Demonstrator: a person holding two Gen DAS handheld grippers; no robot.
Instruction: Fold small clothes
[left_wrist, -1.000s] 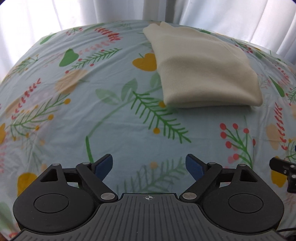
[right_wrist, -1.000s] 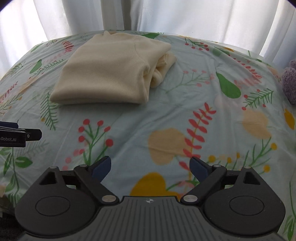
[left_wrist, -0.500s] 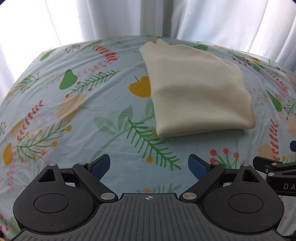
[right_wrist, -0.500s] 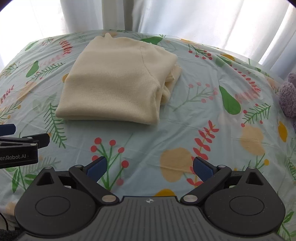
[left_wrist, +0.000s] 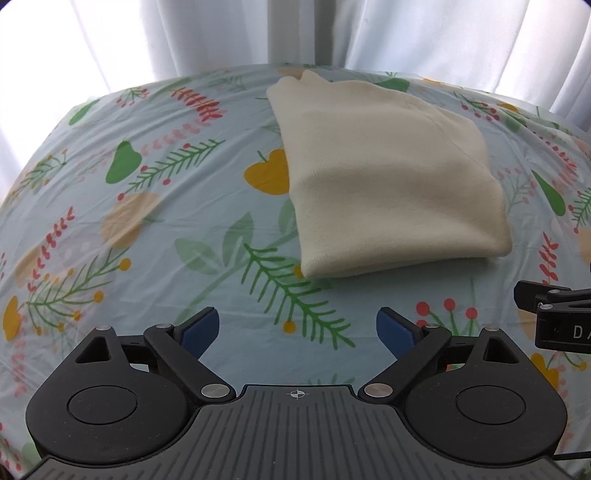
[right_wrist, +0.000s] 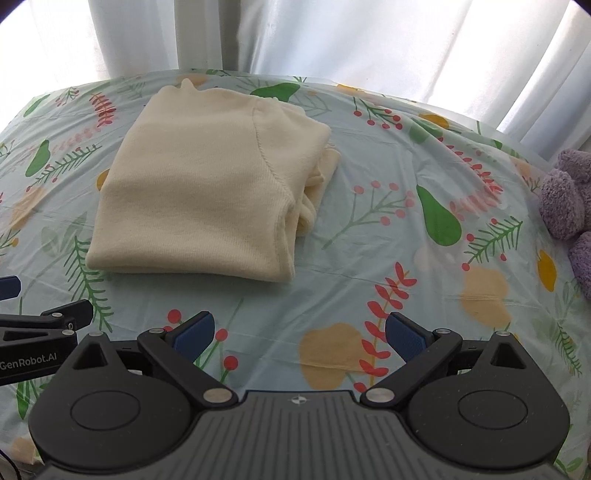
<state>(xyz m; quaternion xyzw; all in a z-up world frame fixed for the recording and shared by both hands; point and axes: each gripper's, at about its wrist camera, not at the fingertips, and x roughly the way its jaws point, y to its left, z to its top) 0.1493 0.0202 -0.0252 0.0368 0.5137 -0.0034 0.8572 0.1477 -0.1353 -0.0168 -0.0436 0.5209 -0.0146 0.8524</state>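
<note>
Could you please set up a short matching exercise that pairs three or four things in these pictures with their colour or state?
Things:
1. sweater
2. plush toy
3. bedsheet
4. right gripper

Descriptions:
A. purple, at the right edge of the bed
B. open, holding nothing
C. cream, folded into a neat stack
D. pale blue with a leaf and fruit print

Pairs: 1-C, 2-A, 3-D, 4-B
</note>
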